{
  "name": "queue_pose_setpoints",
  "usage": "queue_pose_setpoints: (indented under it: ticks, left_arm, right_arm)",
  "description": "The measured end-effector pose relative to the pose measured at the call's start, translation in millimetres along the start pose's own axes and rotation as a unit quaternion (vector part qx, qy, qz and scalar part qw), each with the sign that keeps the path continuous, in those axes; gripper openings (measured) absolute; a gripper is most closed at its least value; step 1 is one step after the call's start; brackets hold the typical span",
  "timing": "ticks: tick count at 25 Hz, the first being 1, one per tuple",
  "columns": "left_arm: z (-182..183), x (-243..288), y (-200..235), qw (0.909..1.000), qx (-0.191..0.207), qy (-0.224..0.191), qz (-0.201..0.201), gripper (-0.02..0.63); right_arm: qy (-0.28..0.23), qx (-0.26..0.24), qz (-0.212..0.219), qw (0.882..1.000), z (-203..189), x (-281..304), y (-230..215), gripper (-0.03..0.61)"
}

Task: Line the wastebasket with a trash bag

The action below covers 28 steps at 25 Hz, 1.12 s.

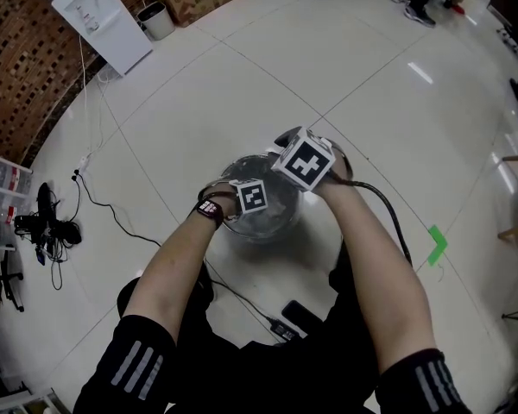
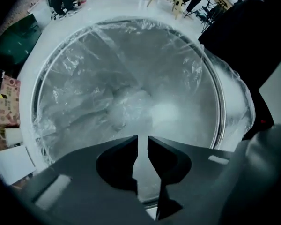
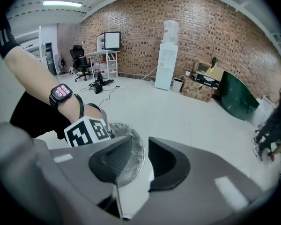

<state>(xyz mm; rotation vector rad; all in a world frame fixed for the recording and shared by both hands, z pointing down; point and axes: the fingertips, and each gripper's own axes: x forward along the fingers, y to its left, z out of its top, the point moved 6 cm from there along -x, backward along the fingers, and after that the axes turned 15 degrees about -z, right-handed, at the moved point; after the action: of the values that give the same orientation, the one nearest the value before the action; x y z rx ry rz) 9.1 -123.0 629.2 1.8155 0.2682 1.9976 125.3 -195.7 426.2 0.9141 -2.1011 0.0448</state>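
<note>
Head view: the wastebasket (image 1: 261, 234) stands on the floor at the person's feet with the clear trash bag (image 1: 272, 212) already inside. The step in hand seems to be seating the bag's edge.

Left gripper view: the left gripper (image 2: 142, 142) points down into the crinkled film, its fingers a slit apart and holding nothing.

Right gripper view: the right gripper (image 3: 140, 146) clamps the film-covered white rim. The next move is probably to fold the edge over (all round).

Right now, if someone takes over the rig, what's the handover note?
Left gripper: jaws barely apart, nothing between, pointing down into the wastebasket.
Right gripper: clamped on the rim, film included.
Trash bag: open inside, edge draped over the rim where visible.
Done: bag in.
To do: probably settle the fold at that clamp, then release.
</note>
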Motion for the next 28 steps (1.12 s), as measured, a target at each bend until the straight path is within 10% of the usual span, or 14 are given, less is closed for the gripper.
queue_pose_setpoints:
  ticks: [13, 20, 28]
  left_arm:
    - [3.6, 37.3, 0.7, 0.9898, 0.088, 0.099, 0.052, 0.078]
    - [25.2, -43.2, -15.6, 0.9898, 0.080, -0.081, 0.085, 0.086]
    - [-14.2, -142.4, -42.1, 0.9587, 0.022, -0.247, 0.139, 0.078]
  right_arm:
    - [0.003, 0.006, -0.005, 1.000, -1.2, 0.9, -0.6, 0.121]
    - [-0.006, 0.005, -0.008, 1.000, -4.1, -2.7, -7.0, 0.120]
    - [-0.008, 0.009, -0.006, 1.000, -4.3, -7.6, -3.7, 0.060]
